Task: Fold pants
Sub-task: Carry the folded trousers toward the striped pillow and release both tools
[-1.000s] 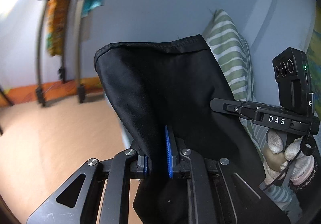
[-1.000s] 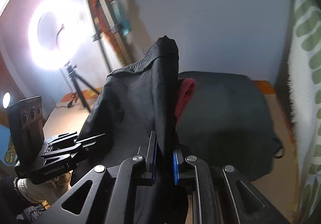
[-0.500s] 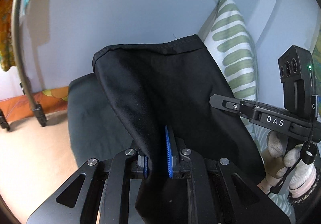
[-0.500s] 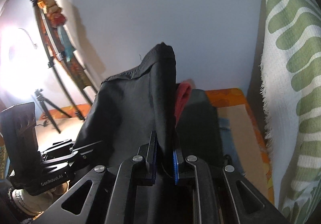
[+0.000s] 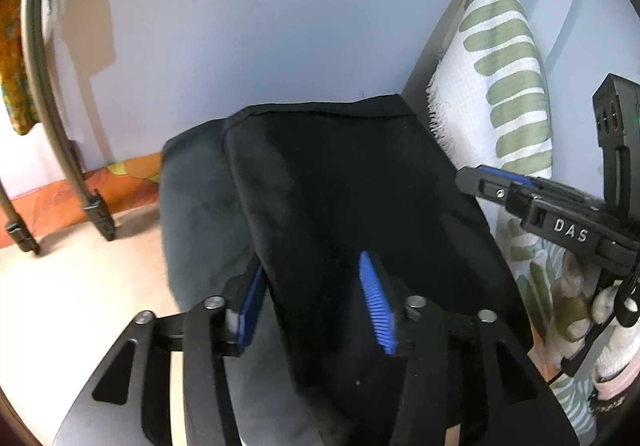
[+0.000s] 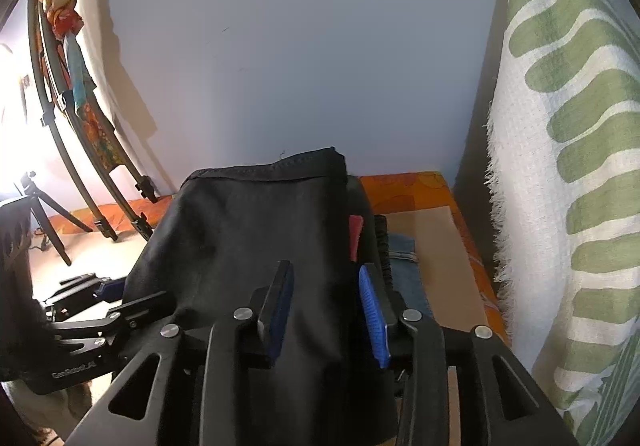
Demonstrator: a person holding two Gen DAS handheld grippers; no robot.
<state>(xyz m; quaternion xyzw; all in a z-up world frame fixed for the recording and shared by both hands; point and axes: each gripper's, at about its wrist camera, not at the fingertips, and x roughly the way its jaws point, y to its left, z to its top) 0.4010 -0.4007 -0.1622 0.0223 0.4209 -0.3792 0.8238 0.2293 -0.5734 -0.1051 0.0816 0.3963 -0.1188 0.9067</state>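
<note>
The black pants (image 5: 344, 182) lie folded on a stack of dark folded clothes (image 5: 196, 206); their hem edge faces the wall. My left gripper (image 5: 316, 302) is open, its blue pads spread either side of the cloth. My right gripper (image 6: 326, 310) is open too, pads apart over the pants (image 6: 240, 230). Each gripper shows in the other's view: the right one (image 5: 500, 182) at the pants' right edge, the left one (image 6: 112, 294) at their left edge.
A green-striped white towel (image 6: 568, 166) hangs close on the right. A blue-grey wall (image 5: 260, 26) stands right behind the stack. A red item (image 6: 354, 234) and blue jeans (image 6: 404, 266) lie beside the pants. Tripod legs (image 5: 52, 134) and a light stand on the left.
Both grippers carried the pants forward and down onto the stack, then opened their jaws and let go of the cloth.
</note>
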